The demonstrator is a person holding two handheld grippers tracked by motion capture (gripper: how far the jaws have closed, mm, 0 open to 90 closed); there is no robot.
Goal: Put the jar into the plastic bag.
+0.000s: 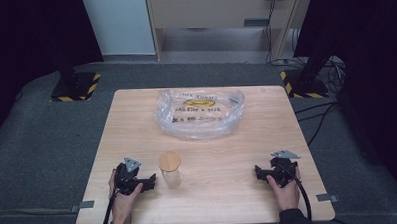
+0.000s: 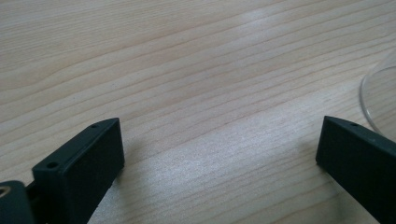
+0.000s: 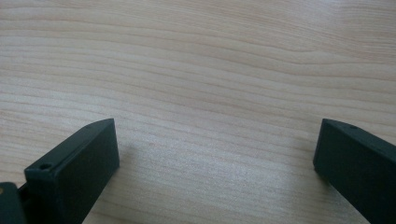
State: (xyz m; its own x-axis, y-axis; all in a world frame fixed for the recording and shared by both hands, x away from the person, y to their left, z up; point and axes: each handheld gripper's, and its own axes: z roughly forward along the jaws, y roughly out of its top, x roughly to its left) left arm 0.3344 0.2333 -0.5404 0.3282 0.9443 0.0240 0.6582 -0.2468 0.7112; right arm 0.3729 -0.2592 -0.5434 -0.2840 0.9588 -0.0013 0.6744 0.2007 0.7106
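Table: a light wooden top point(image 1: 208, 156) on grey carpet, with strips of grey tape at its two near corners.

Left gripper: the left gripper point(image 1: 150, 182) lies on the wood near the near left corner, held in the person's left hand point(image 1: 123, 194), which comes in over the near edge. Its tips point toward the middle of the near edge, at the jar. A grey three-cornered plate sits on top of it.

Left gripper's jaws: wide apart, with bare wood grain between them in the left gripper view point(image 2: 219, 140) (nothing is clamped).

Jar: a clear glass jar point(image 1: 170, 169) with a round wooden lid stands upright near the near edge, left of its middle and just beside the left gripper's tips. From above I cannot tell whether the two touch. In the left gripper view a curved piece of clear glass point(image 2: 379, 93) shows at the right edge, outside the right-hand jaw, not between the two.

Right gripper: the right gripper point(image 1: 258, 172) rests on the wood near the near right corner, in the person's right hand point(image 1: 285, 188), pointing toward the middle of the table. A black cable trails from it back over the near edge.

Right gripper's jaws: spread wide over bare wood in the right gripper view point(image 3: 215, 140), with nothing between them.

Plastic bag: a crumpled clear plastic bag point(image 1: 200, 113) with yellow and black print (too small to read) lies toward the far edge, about midway between the far corners, well apart from the jar and from both grippers.
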